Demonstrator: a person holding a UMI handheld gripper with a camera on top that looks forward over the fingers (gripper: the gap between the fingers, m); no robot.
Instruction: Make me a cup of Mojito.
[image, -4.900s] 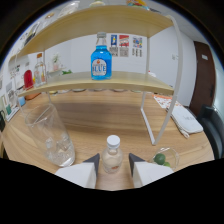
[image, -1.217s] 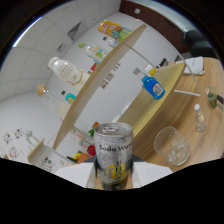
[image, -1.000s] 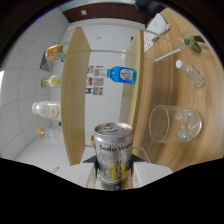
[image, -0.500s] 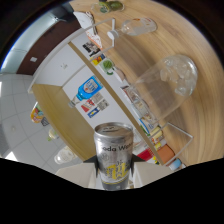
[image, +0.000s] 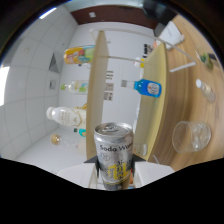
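One soda can (image: 114, 155) clamped between the tongs (image: 114, 172), held off the tabletop (image: 190, 100).
Thin, smooth metal, likely heavy with liquid: grip mid-body, firmly but lightly, tipping slowly toward the fragile glass (image: 192, 136) beyond.

Gripper (image: 116, 167) rolled hard to one side, roughly a quarter turn, so the room reads sideways along the fingers. Both fingers (image: 82, 172) clamped on the flanks of a soda can (image: 114, 155), one per side, no gap visible at either pad. Can sits upright relative to the fingers, top rim and pull-tab end pointing away from the camera. Only the pale finger tips show, low in view. No hand or sleeve visible.
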